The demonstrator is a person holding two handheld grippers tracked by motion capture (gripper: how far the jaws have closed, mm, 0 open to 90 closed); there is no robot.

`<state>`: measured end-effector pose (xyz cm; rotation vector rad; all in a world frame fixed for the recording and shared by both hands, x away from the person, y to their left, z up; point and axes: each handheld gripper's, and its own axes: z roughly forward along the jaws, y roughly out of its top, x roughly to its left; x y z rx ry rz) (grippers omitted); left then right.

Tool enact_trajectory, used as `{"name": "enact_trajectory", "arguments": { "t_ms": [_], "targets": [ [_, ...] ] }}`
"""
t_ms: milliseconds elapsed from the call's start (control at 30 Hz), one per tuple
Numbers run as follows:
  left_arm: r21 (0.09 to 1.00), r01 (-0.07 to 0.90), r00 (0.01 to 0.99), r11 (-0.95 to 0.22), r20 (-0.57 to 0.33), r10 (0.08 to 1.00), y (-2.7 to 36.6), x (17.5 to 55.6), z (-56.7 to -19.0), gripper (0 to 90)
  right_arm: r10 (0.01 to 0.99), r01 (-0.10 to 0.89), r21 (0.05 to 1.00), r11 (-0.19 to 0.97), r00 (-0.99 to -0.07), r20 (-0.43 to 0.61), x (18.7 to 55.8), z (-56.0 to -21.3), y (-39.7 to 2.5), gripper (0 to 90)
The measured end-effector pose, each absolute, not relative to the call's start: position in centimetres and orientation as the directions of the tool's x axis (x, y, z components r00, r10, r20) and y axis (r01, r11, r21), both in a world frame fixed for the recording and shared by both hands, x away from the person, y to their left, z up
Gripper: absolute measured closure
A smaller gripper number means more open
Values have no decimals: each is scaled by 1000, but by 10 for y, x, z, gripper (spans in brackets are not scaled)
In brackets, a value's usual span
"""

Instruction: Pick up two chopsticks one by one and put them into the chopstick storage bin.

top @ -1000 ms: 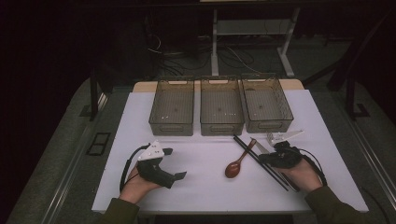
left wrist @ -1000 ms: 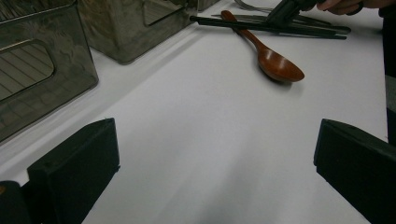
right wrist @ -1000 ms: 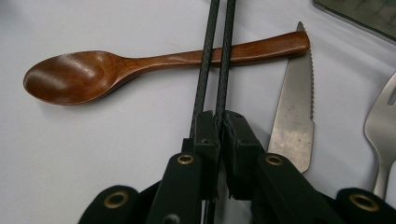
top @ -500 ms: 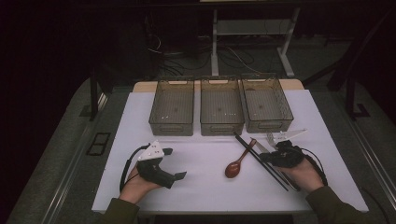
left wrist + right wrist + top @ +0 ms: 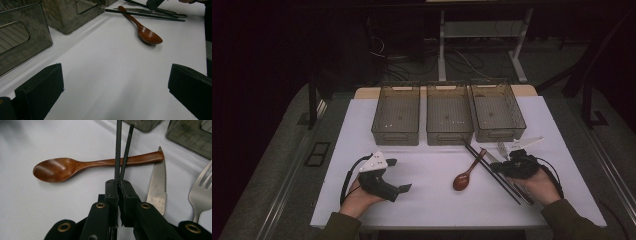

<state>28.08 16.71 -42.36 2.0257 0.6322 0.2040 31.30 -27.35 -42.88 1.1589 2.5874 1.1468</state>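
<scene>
Nearest on the bench (image 5: 432, 200), the left tool (image 5: 399, 189) rests with its jaws spread wide and nothing between them. To the right, the right tool (image 5: 119, 185) is clamped on the two black chopsticks (image 5: 122, 152), gripping both together partway along; they run far-left across the wooden spoon (image 5: 75, 166), whose handle they cross. A knife (image 5: 157, 185) and fork (image 5: 203, 188) lie just right of the grip. To lift well, I judge the squeeze should stay firm so the pair does not scissor apart, rising straight up to avoid dragging the spoon. Beyond stand three mesh bins (image 5: 449, 112); the sticks should travel level towards one.
</scene>
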Motion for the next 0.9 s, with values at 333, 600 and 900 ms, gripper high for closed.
{"name": "enact_trajectory", "arguments": {
  "t_ms": [333,600,900],
  "targets": [
    [849,351,851,-394,-114,513,168,281,-423,0,659,595,680,428,-721,216,312,-422,-272,850],
    [850,350,851,-395,-113,512,168,281,-423,0,655,595,684,422,-722,223,312,-418,-272,851],
    [850,350,851,-394,-113,513,168,280,-422,0,650,591,689,420,-725,226,312,-414,-272,851]
  ]
}}
